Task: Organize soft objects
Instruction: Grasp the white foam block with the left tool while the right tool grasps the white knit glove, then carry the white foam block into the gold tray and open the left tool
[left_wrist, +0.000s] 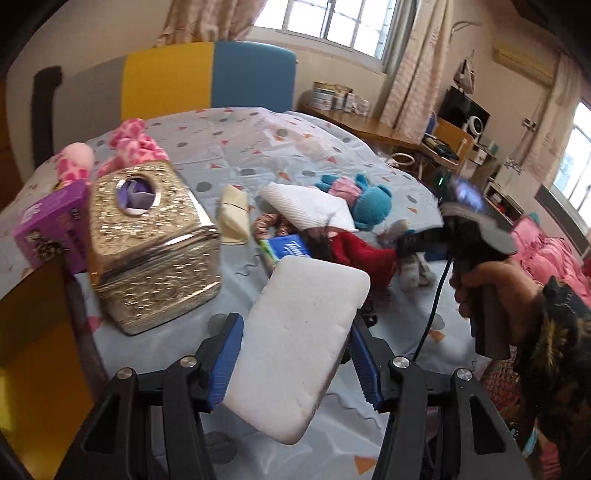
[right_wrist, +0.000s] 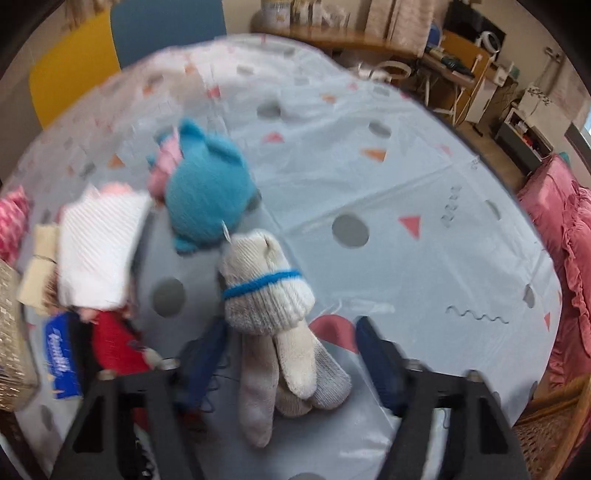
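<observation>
Above the tabletop (left_wrist: 295, 155), my left hand-held gripper (left_wrist: 295, 365) clamped a white sponge (left_wrist: 295, 343); my right hand-held gripper (right_wrist: 291, 354) stood open astride a sock doll (right_wrist: 273, 306).

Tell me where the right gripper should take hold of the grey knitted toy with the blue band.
Grip the knitted toy across its ribbed body just below the blue band, coming from above. It lies flat on the tablecloth, legs toward the right gripper, whose open fingers straddle the floppy legs; the body looks firmer.
</observation>
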